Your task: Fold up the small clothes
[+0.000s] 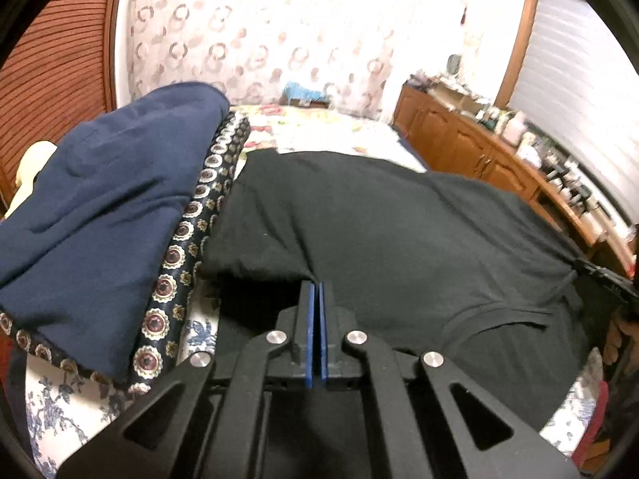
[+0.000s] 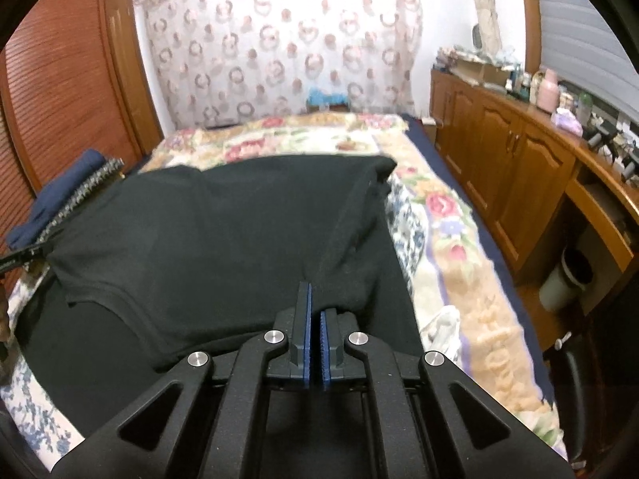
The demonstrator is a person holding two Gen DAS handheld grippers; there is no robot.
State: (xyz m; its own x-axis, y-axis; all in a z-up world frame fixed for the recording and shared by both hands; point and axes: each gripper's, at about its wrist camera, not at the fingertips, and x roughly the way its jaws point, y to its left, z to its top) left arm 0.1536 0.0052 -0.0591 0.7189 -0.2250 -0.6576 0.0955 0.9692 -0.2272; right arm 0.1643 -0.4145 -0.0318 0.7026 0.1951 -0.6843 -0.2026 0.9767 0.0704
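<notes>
A black garment (image 1: pixel 379 215) lies spread across the bed, and its near edge is lifted. In the left wrist view my left gripper (image 1: pixel 316 285) is shut on the garment's near left edge, with the cloth puckering at the blue pads. In the right wrist view the same black garment (image 2: pixel 223 231) fills the middle, and my right gripper (image 2: pixel 315 297) is shut on its near right edge. There the fabric drapes over the right fingertip. Each gripper also shows in the other's view as a dark shape at the frame's edge, the right gripper (image 1: pixel 607 275) and the left gripper (image 2: pixel 16 259).
A navy garment (image 1: pixel 100 215) sits on a dark medallion-print cloth (image 1: pixel 187 235) left of the black one. The floral bedspread (image 2: pixel 451 239) runs beyond and to the right. Wooden cabinets (image 2: pixel 507 167) with cluttered tops line the right wall, with a white bin (image 2: pixel 567 279) on the floor beside them. A louvred door (image 2: pixel 60 92) stands at the left.
</notes>
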